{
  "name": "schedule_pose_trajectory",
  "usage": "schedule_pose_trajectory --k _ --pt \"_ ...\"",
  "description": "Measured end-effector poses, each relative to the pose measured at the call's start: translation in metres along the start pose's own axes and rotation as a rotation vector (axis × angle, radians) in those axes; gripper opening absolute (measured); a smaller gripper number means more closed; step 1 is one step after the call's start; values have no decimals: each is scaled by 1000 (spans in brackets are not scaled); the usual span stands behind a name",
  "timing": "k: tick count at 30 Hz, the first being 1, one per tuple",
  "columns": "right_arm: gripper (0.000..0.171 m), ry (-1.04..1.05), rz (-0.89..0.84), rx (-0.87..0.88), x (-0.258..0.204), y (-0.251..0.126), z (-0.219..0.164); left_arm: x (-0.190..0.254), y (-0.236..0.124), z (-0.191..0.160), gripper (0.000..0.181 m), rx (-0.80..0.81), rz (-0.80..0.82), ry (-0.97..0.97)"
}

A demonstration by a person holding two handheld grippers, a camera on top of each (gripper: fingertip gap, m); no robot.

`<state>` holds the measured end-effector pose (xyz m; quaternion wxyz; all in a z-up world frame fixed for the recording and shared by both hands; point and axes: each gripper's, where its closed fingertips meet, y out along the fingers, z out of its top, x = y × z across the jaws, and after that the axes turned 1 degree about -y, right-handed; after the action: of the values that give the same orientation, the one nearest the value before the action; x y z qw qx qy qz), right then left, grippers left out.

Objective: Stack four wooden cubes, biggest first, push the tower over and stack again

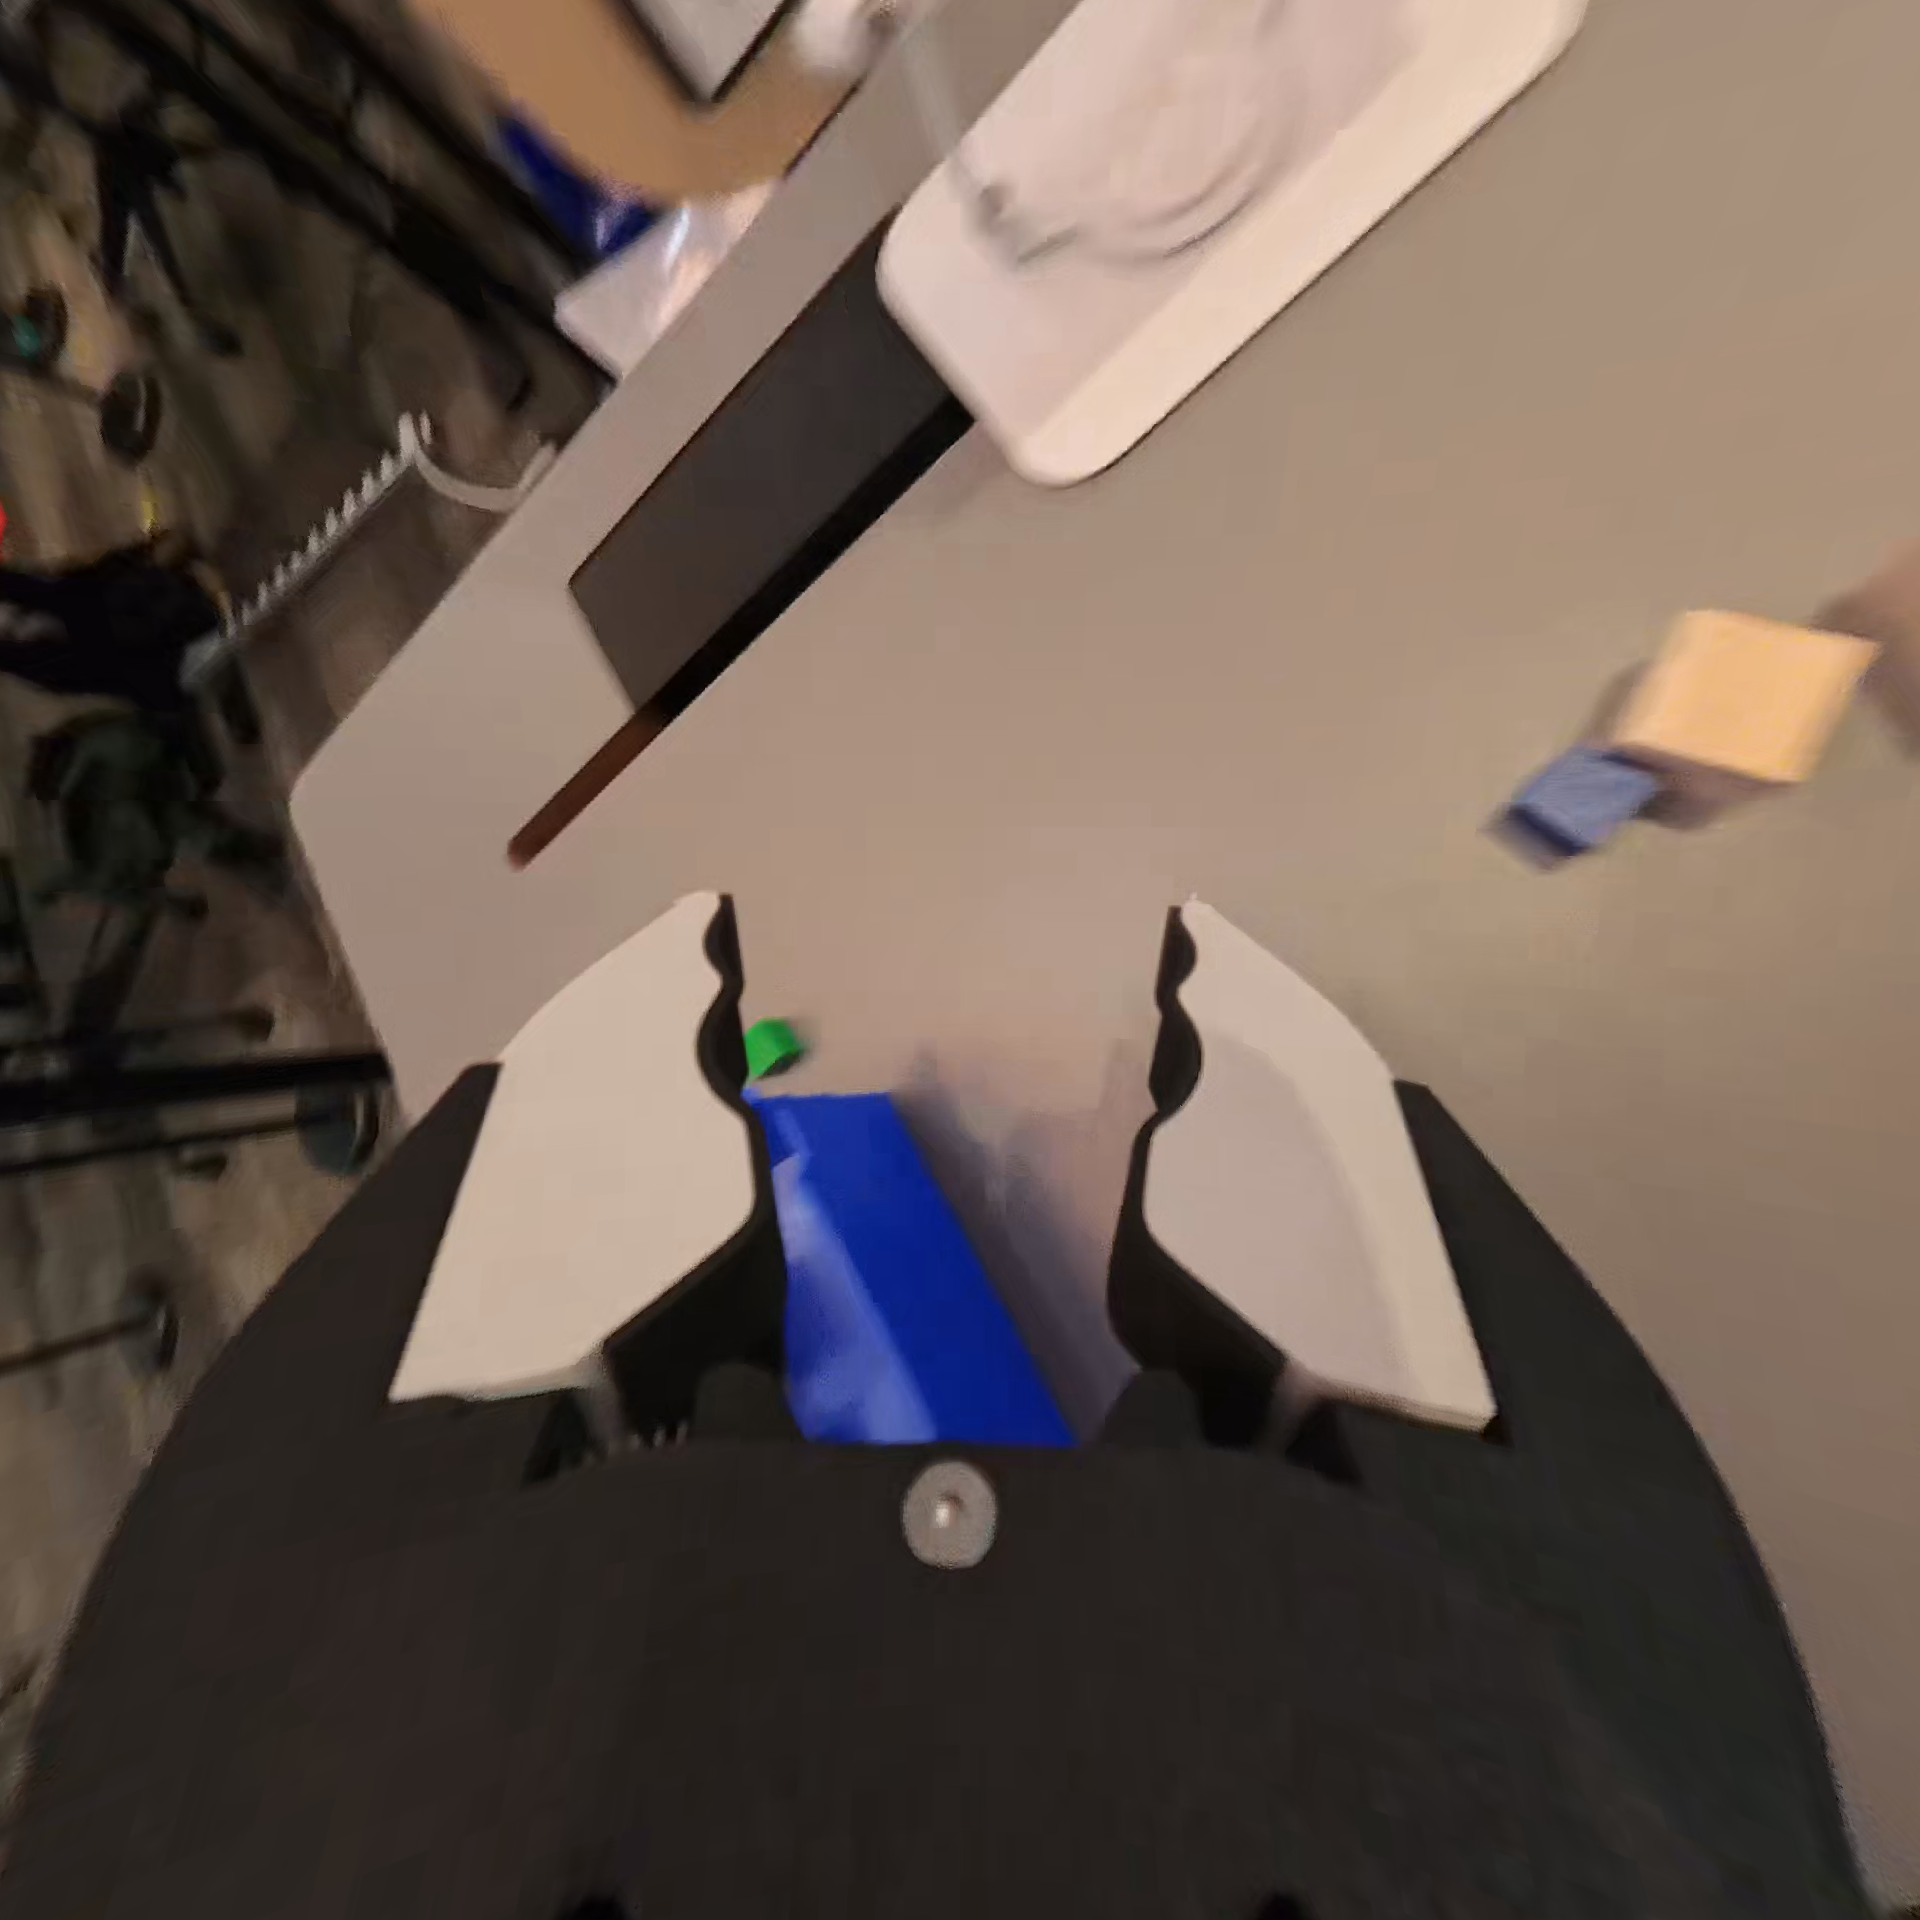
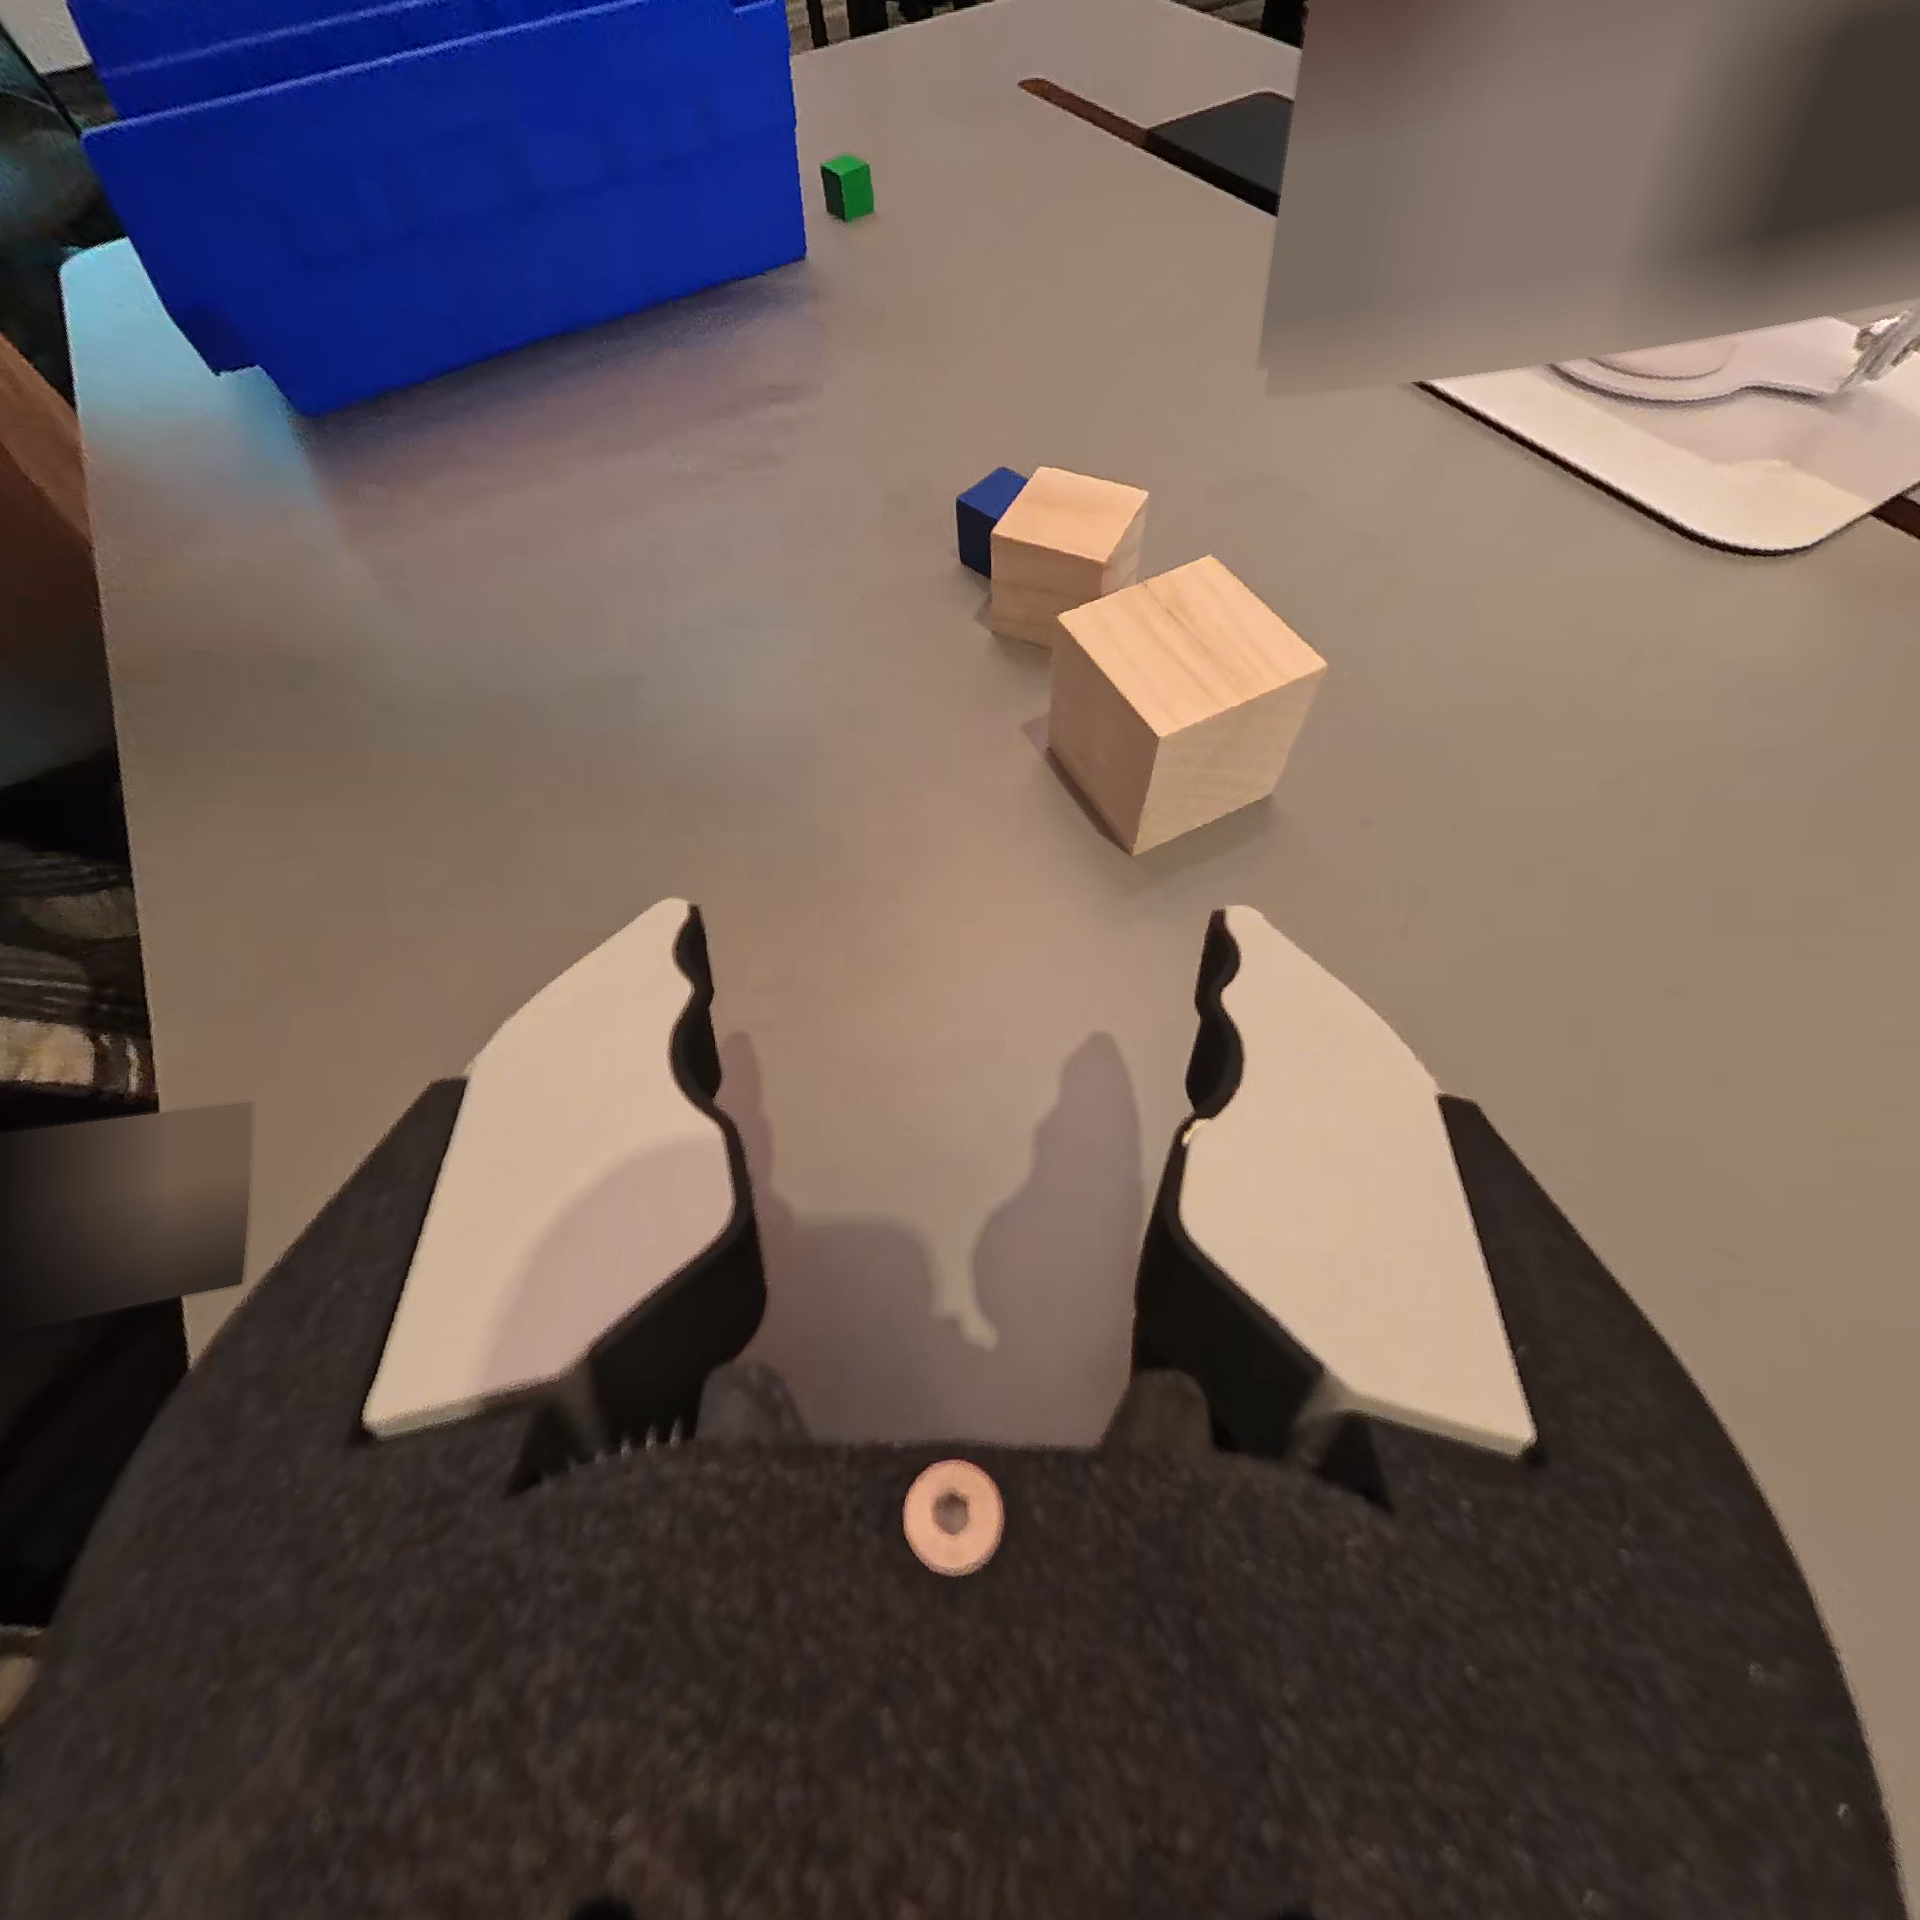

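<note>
In the right wrist view four cubes lie loose on the grey table [image 2: 520,727]. The biggest plain wooden cube [image 2: 1179,701] is nearest, a mid-size plain wooden cube [image 2: 1065,551] touches it behind, a small blue cube [image 2: 985,514] sits against that one, and a tiny green cube [image 2: 847,187] stands far back beside the blue bin. My right gripper [image 2: 956,914] is open and empty, short of the big cube. My left gripper [image 1: 956,904] is open and empty in a blurred view, where a wooden cube [image 1: 1735,707], the blue cube [image 1: 1579,810] and the green cube [image 1: 774,1044] show.
A blue plastic bin [image 2: 447,197] stands at the table's far left; its edge shows between my left fingers [image 1: 894,1268]. A white tray [image 2: 1683,457] lies at the far right and shows in the left wrist view [image 1: 1174,229]. A dark slot [image 1: 748,551] runs along the table. Tip to tip, the grippers are about 35 centimetres apart.
</note>
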<state>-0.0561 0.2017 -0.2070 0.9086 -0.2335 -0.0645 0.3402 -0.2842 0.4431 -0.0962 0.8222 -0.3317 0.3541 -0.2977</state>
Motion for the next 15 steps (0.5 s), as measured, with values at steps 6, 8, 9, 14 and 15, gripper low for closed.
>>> schedule_pose_trajectory --k 6,8,9,14,15 --pt "88 4 22 -3 -4 2 0 -90 75 -47 69 -352 4 -163" --pt "88 1 26 -14 -6 3 -1 -105 95 -64 64 -448 -6 -211" --pt "88 1 29 -16 -7 4 -2 -109 104 -72 61 -493 -12 -231" --pt "88 1 43 -23 -10 5 -2 -118 133 -111 57 -710 -49 -304" --pt "88 0 44 -25 -10 5 -2 -118 136 -118 56 -742 -59 -317"
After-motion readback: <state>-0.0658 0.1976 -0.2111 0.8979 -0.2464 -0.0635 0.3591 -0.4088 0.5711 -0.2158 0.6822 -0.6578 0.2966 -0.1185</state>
